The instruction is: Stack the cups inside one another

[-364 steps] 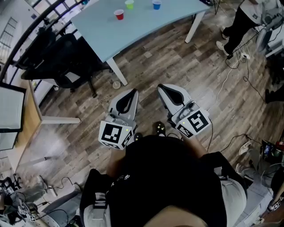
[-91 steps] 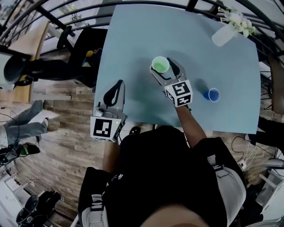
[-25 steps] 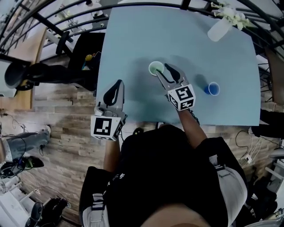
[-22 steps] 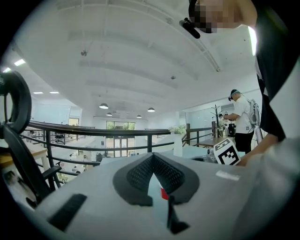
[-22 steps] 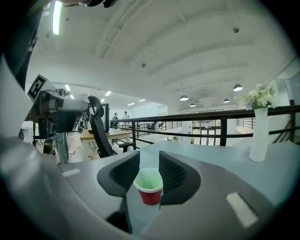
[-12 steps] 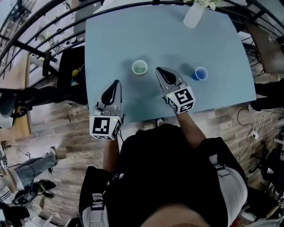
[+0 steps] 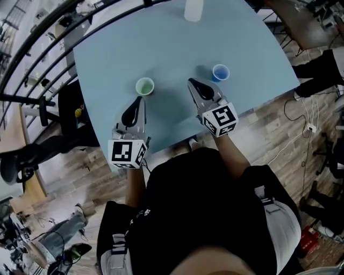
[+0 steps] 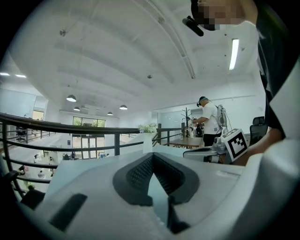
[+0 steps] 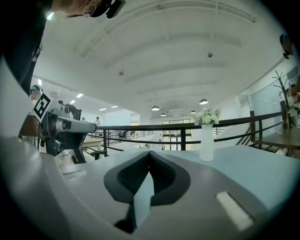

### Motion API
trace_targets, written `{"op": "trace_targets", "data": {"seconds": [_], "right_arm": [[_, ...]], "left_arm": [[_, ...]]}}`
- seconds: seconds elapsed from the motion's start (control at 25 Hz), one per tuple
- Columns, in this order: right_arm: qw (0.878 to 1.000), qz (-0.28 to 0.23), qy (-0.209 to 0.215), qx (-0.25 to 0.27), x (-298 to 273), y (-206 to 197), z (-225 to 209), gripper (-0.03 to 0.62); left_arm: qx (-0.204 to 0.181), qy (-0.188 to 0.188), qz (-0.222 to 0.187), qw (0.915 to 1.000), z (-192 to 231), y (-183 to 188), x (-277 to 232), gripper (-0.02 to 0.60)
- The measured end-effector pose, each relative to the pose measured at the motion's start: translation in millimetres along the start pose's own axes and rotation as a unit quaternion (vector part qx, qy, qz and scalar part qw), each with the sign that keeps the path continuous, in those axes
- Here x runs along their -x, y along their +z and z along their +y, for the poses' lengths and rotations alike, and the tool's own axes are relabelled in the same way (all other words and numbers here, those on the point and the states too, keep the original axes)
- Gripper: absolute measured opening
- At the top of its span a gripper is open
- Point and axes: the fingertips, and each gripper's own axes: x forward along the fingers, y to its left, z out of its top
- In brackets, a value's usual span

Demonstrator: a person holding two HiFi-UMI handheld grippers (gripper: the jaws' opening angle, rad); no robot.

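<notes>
A green cup [image 7: 144, 86] stands upright on the light blue table [image 7: 118, 48], with a blue cup [image 7: 220, 72] upright to its right. In the head view my left gripper [image 7: 140, 100] is shut and empty, its tip just short of the green cup. My right gripper [image 7: 191, 82] is also shut and empty, and points into the gap between the two cups, closer to the blue one. Neither cup shows in the gripper views. There the left gripper's [image 8: 152, 158] and the right gripper's [image 9: 149, 154] jaws meet with nothing between them.
A white vase [image 7: 193, 9] with flowers [image 9: 209, 116] stands at the table's far edge. A black railing [image 7: 32, 48] and a dark chair [image 7: 70, 115] lie to the left. A person's legs [image 7: 321, 65] and floor cables [image 7: 301, 115] are to the right.
The right gripper was open at the green cup a second ago; it has let go, shut and pulled back to the right. The left gripper has come in over the table toward the green cup.
</notes>
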Motion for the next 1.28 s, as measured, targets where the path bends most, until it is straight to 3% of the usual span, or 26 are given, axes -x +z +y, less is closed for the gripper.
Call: {"op": "trace_targets", "data": {"seconds": [0.28, 0.56, 0.88, 1.28], "right_arm": [[0.997, -0.002, -0.074, -0.011, 45.0, -6.0, -45.4, 0.009], [0.992, 0.004, -0.126, -0.017, 77.5, -19.2, -81.8, 0.020], [0.986, 0.015, -0.163, -0.027, 93.5, -41.1, -116.0, 0.057], [0.984, 0.045, -0.170, -0.029, 85.0, -67.0, -142.6, 0.142]], "left_arm": [[-0.007, -0.056, 0.008, 0.9984, -36.8, -2.3, -32.9, -0.015], [-0.016, -0.086, 0.017, 0.9961, -62.4, -3.9, -54.4, -0.015], [-0.023, -0.095, 0.029, 0.9948, -76.5, -6.6, -70.2, -0.015], [-0.025, -0.084, 0.038, 0.9954, -79.7, -8.9, -81.9, -0.015]]}}
